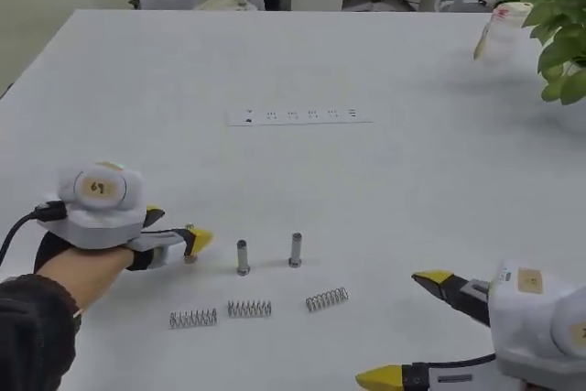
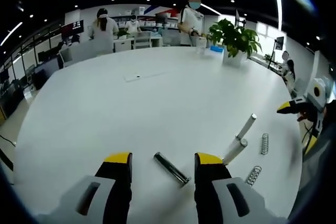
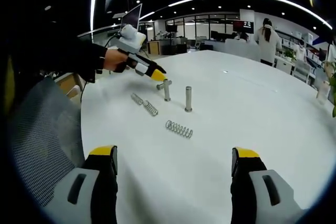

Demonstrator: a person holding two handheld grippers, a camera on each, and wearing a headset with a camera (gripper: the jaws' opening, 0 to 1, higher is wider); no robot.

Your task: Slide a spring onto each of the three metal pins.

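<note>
The chief risk is judged to lie with the lying pin (image 2: 170,167). It is seen flat on the table (image 2: 131,93) at the bottom centre of the left gripper view, between the jaws of the left gripper (image 2: 164,160). These jaws are held apart and are clamped on nothing. If they are closed off-centre on the round shaft, the pin may be rolled aside or squeezed out. If it is stood up at a tilt, it may tip over. A careless sweep could also knock down the first upright pin (image 1: 243,256) or the second upright pin (image 1: 296,249), which stand just beside each other at the centre of the head view.

The three springs (image 1: 249,309) are laid in a loose row in the lower centre of the head view, below the upright pins, and none is threaded yet. They are thin, open-coiled wire, so it is judged that they could be crushed or flicked away by a hard pinch.

The pins are short, grey, smooth metal cylinders. The right gripper (image 3: 173,155) is held at the lower right of the head view, well apart from the springs, with its jaws wide apart and nothing between them.
</note>
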